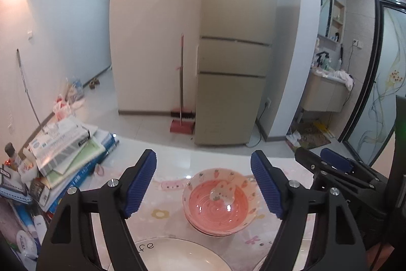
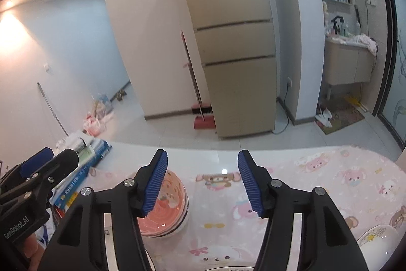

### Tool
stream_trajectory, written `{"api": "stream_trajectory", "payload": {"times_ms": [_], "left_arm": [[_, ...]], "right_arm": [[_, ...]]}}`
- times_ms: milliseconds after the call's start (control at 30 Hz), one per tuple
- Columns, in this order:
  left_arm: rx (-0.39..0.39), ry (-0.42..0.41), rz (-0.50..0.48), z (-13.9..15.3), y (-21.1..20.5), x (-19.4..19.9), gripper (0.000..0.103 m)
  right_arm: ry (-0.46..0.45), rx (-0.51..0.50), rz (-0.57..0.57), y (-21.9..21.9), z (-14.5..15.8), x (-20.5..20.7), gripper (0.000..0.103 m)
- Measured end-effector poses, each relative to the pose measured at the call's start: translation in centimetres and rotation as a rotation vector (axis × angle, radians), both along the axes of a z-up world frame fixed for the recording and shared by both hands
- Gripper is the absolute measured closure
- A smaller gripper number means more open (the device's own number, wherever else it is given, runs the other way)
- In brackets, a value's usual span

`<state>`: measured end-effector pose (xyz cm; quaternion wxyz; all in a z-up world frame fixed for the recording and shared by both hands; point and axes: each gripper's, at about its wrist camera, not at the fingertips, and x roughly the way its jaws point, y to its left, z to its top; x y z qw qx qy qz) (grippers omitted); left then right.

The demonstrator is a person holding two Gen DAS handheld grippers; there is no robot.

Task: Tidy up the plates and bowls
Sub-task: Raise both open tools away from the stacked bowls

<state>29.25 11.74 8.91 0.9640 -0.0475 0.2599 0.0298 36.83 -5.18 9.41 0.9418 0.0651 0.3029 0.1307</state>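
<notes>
Ceramic is what we judge the pink bowls [image 1: 218, 202] to be: glazed, stiff, slick under rubber pads and liable to chip if knocked, so we would take the top one by its rim, one pad inside and one outside, and lift it level; the stack looks light enough for one gripper, though we would not trust a pinch on the smooth outer wall. The bowls sit nested, two or more by the look of the rims, on the pink cartoon tablecloth [image 2: 317, 182], the top one empty save for a rabbit figure printed on its floor; a white plate [image 1: 172, 255] lies just nearer us, also empty as far as we see, and another patterned dish [image 2: 378, 238] shows at the right edge. Our left gripper [image 1: 203, 182] stands wide with nothing between its pads; our right gripper [image 2: 203, 182] is likewise parted and empty, its left finger in front of the stack.
</notes>
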Motion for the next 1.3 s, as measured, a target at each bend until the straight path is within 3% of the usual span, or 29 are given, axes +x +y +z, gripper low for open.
{"api": "stream_trajectory", "payload": {"times_ms": [133, 233, 333, 400, 533, 700, 867, 1067, 1300], "left_arm": [[-0.014, -0.090, -0.004, 2.4, -0.1, -2.4, 0.027], [0.003, -0.162, 0.004, 4.2, -0.4, -4.5, 0.021], [0.021, -0.226, 0.001, 6.0, -0.9, -6.0, 0.013], [0.053, -0.267, 0.000, 7.8, -1.5, -6.8, 0.001], [0.111, -0.363, 0.003, 10.3, -2.2, -10.1, 0.000], [0.059, -0.462, -0.027, 11.6, -1.8, -15.2, 0.000], [0.077, -0.506, -0.006, 11.0, -1.8, -19.1, 0.000], [0.054, -0.487, 0.027, 8.4, -1.0, -22.2, 0.000], [-0.035, -0.428, 0.077, 3.6, 0.7, -23.2, 0.000]], "right_arm": [[-0.077, 0.035, -0.025, -1.4, 3.0, -2.5, 0.039], [-0.131, 0.079, -0.032, -2.7, 5.3, -4.7, 0.039], [-0.169, 0.112, -0.023, -3.4, 7.8, -6.6, 0.038], [-0.198, 0.084, -0.009, -3.5, 9.5, -7.9, 0.037], [-0.283, 0.036, -0.056, -4.4, 12.1, -11.8, 0.032], [-0.381, 0.063, -0.053, -5.6, 14.2, -17.3, 0.029], [-0.429, 0.077, -0.038, -6.3, 15.0, -21.7, 0.028], [-0.395, 0.131, 0.023, -6.5, 15.5, -23.8, 0.028], [-0.365, 0.056, 0.028, -5.5, 13.8, -23.9, 0.028]]}}
